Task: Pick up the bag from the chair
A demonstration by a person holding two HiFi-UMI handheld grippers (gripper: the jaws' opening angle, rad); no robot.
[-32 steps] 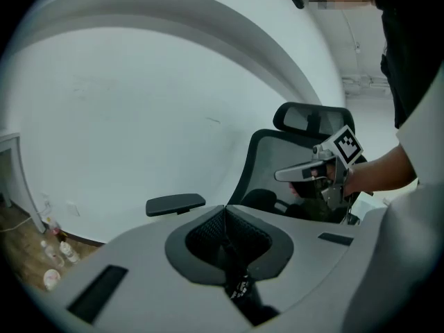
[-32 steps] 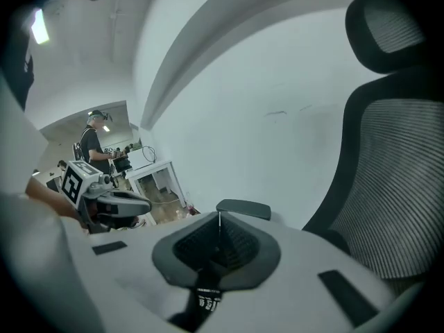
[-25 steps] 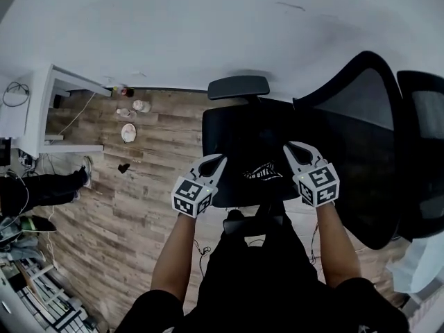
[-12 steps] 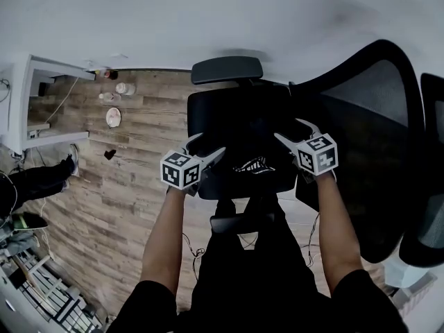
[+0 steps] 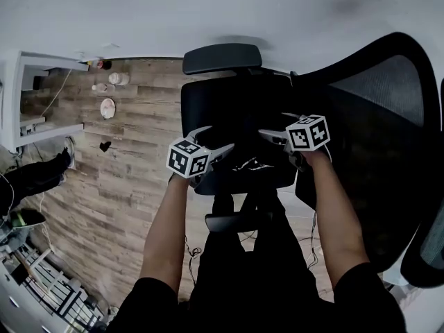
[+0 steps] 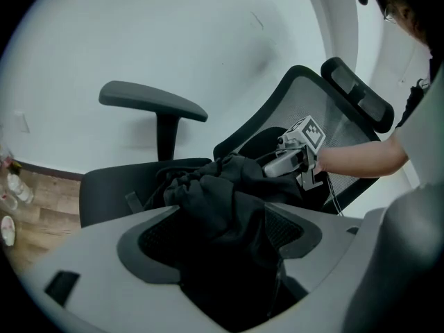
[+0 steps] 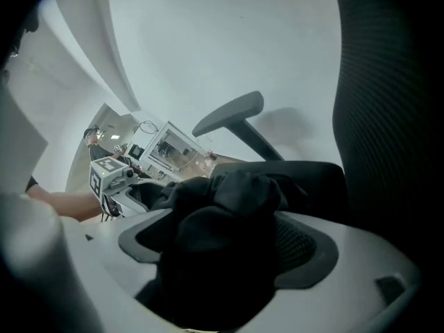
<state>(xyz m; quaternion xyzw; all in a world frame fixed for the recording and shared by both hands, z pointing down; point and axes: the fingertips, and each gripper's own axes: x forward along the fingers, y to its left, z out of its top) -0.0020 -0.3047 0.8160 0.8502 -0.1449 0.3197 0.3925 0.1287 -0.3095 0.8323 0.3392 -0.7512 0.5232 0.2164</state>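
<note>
A black bag (image 5: pixel 244 159) with a white print lies crumpled on the seat (image 5: pixel 229 106) of a black office chair. My left gripper (image 5: pixel 216 140) is at the bag's left side and my right gripper (image 5: pixel 275 126) at its right, both just over the seat. Both sets of jaws have just been opening and now stand wide. In the left gripper view the bag (image 6: pixel 215 200) bulges up between my left gripper (image 6: pixel 223 236) jaws, with the right gripper (image 6: pixel 281 162) beyond. In the right gripper view the bag's cloth (image 7: pixel 229 210) likewise fills my right gripper (image 7: pixel 223 250).
The chair's mesh backrest (image 5: pixel 374 109) rises at the right and an armrest (image 5: pixel 222 57) lies beyond the seat. Wooden floor (image 5: pixel 132 172) spreads to the left, with small items (image 5: pixel 107 106), a white desk (image 5: pixel 31 92) and a person's shoe (image 5: pixel 66 159).
Both grippers have sunk toward the seat and closed in on the bag from each side. Their jaws, shut a second ago, now stand open.
</note>
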